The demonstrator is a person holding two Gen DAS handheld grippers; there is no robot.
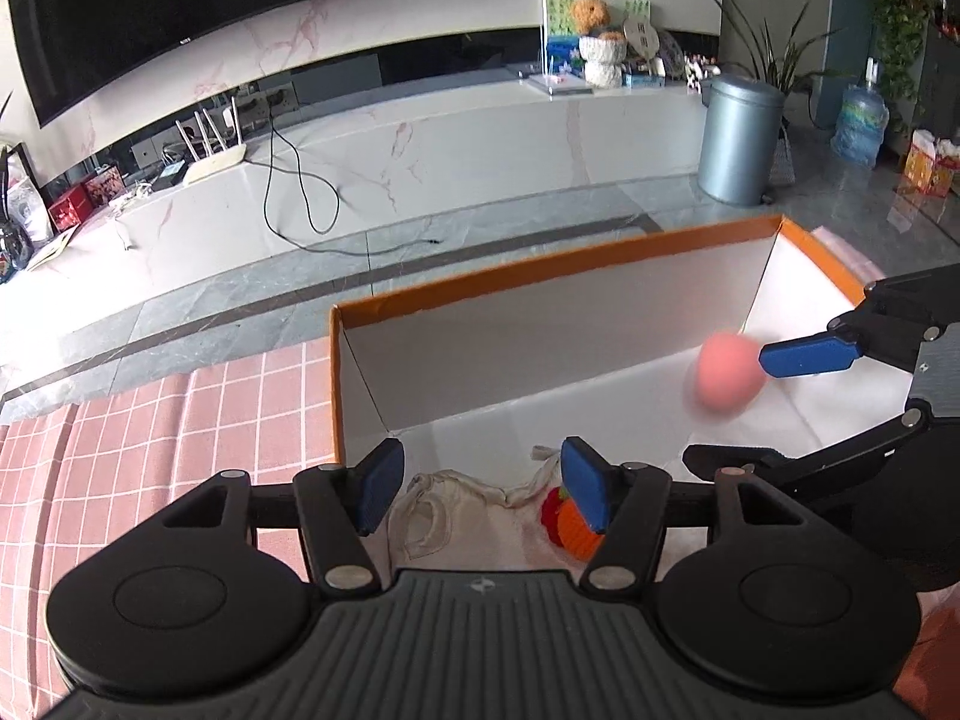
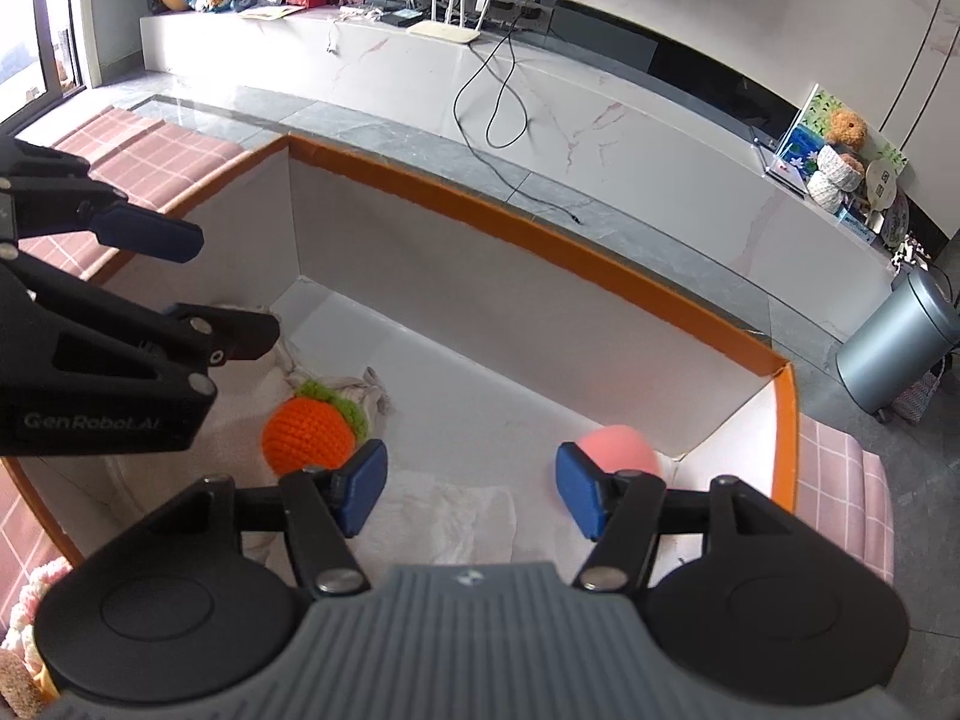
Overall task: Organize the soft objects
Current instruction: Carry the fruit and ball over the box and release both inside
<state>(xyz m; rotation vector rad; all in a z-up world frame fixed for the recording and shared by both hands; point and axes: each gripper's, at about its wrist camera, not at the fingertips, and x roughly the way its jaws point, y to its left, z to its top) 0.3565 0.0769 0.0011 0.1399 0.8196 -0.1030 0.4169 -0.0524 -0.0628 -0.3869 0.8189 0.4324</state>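
Observation:
A white box with an orange rim (image 1: 540, 267) (image 2: 540, 222) stands on a pink checked mat. Inside lie a cream drawstring cloth bag (image 1: 438, 498) (image 2: 372, 387), an orange crocheted fruit with a green top (image 2: 309, 435) (image 1: 573, 525) and white tissue (image 2: 456, 516). A pink soft ball (image 1: 726, 375) (image 2: 621, 447), blurred, is in the box's right part, just off the right gripper's finger, not held. My left gripper (image 1: 480, 489) is open above the bag. My right gripper (image 2: 471, 486) is open over the box floor.
The pink checked mat (image 1: 150, 438) lies around the box on a grey tile floor. Beyond stands a white marble TV bench (image 1: 450, 144) with a router and cables. A grey metal bin (image 1: 741, 138) stands at the right. More soft items (image 2: 24, 612) lie outside the box at the lower left.

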